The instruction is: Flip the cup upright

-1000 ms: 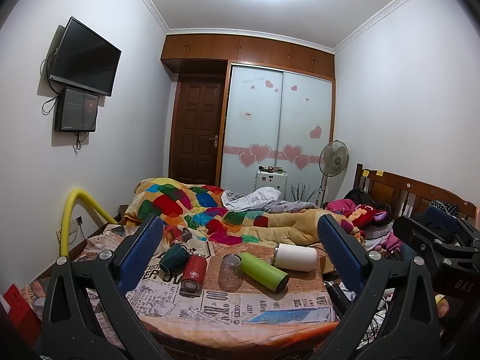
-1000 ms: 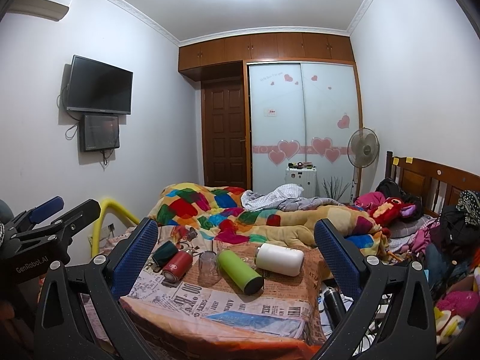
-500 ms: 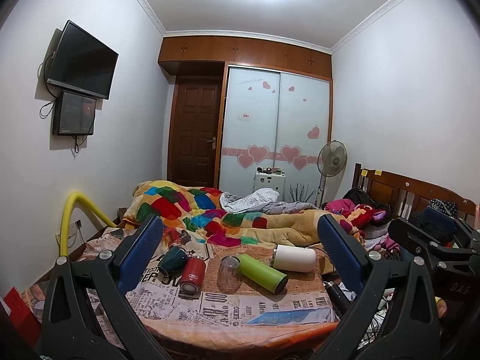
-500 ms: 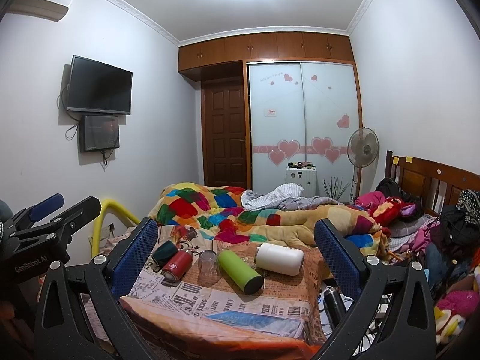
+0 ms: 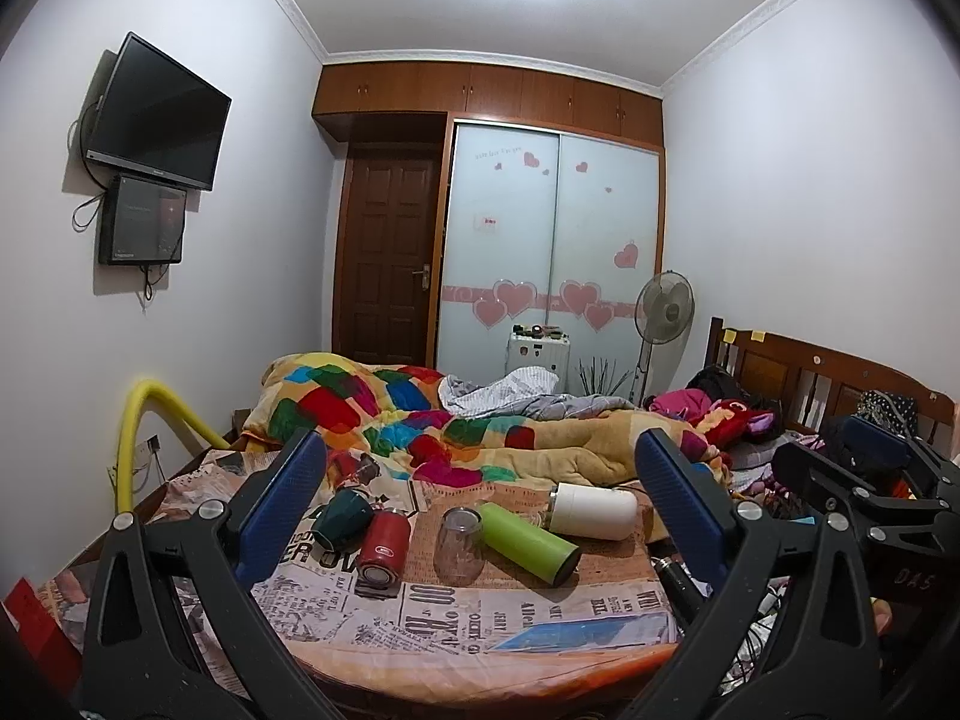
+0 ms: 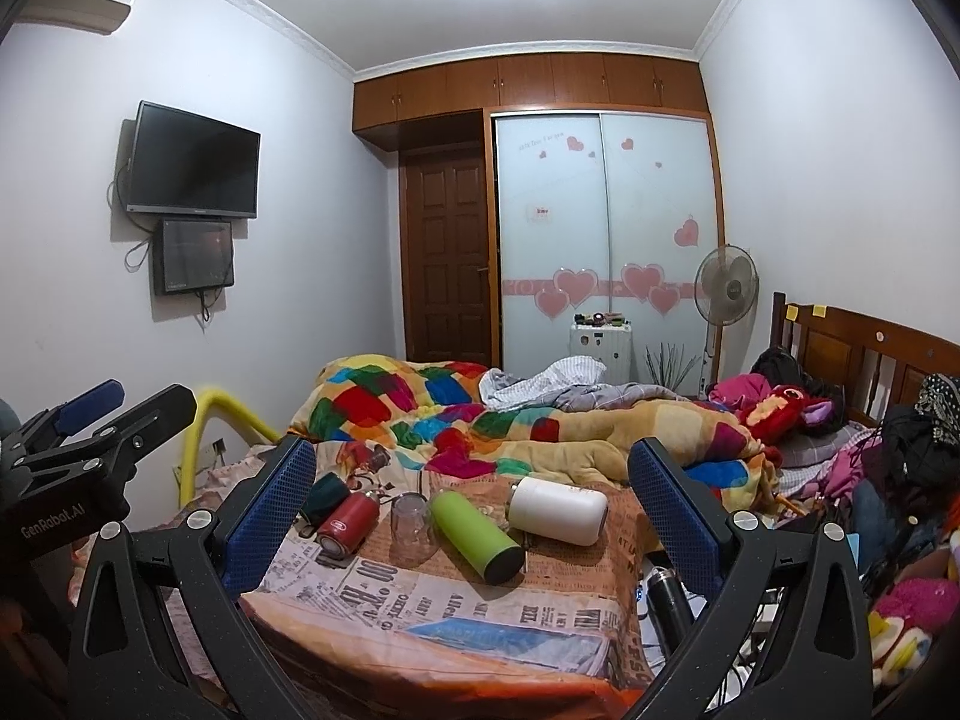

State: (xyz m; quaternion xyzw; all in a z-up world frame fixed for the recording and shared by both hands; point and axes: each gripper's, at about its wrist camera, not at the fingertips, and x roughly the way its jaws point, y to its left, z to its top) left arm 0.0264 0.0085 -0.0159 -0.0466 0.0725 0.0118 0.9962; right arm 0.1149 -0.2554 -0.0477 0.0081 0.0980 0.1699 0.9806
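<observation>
Several cups lie on a newspaper-print cloth (image 5: 456,606) on the bed. From left: a dark green mug (image 5: 341,519) on its side, a red cup (image 5: 383,546), a clear glass (image 5: 459,545) standing mouth down, a lime-green bottle (image 5: 528,543) and a white bottle (image 5: 594,511) on their sides. They show in the right wrist view too: mug (image 6: 324,495), red cup (image 6: 348,525), glass (image 6: 411,531), green bottle (image 6: 477,537), white bottle (image 6: 558,510). My left gripper (image 5: 480,510) and right gripper (image 6: 471,510) are open, empty, well short of the cups.
A colourful quilt (image 5: 420,420) is heaped behind the cloth. A yellow tube (image 5: 141,432) arches at the left bed edge. Clothes and toys (image 6: 780,414) pile by the wooden headboard (image 6: 870,360) at the right. A black flask (image 6: 663,600) lies off the cloth's right edge.
Both views have barely shifted; the left wrist camera has tilted slightly upward. The cups have not moved and both grippers stay open.
</observation>
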